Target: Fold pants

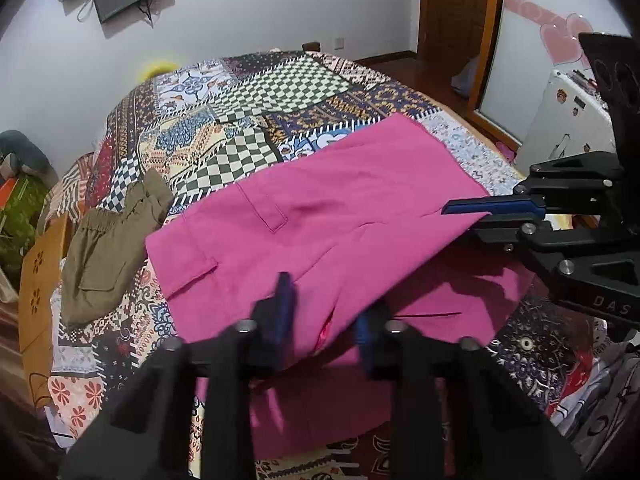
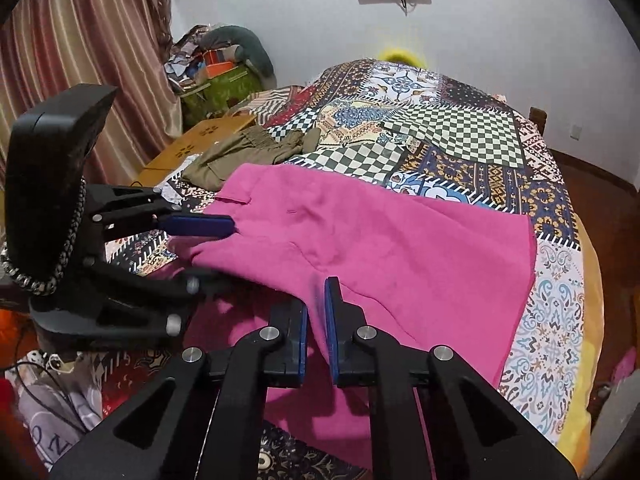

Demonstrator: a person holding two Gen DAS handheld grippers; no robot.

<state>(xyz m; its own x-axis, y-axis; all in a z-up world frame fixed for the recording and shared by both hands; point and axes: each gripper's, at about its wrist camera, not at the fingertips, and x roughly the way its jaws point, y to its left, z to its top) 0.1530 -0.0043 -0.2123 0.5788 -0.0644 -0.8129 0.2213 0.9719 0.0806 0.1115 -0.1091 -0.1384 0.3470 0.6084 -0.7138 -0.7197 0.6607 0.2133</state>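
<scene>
1. Pink fabric fills the middle of the scene: the pink pants (image 1: 328, 208) lie across the patchwork bedspread (image 1: 280, 92), with the near portion lifted off the bed and doubled over the part beneath it.
2. Seen from its own camera, the left gripper (image 1: 324, 316) has its blue pads (image 1: 284, 300) closed on the raised edge of the cloth, which bunches between them.
3. From the other side, the right gripper (image 2: 317, 320) pinches a thin ridge of the same fabric between its two fingers, and the gap is nearly shut.
4. Each tool shows in the other's view: the right one comes in from the right side, clamped on a corner of the cloth (image 1: 496, 210).
5. Beyond the left fingertips, off to their left, the olive shorts (image 1: 108, 248) lie crumpled on the bedspread, touching the pink waistband edge.
6. Further left of those, a wooden board (image 1: 40, 280) leans at the bed's edge.
</scene>
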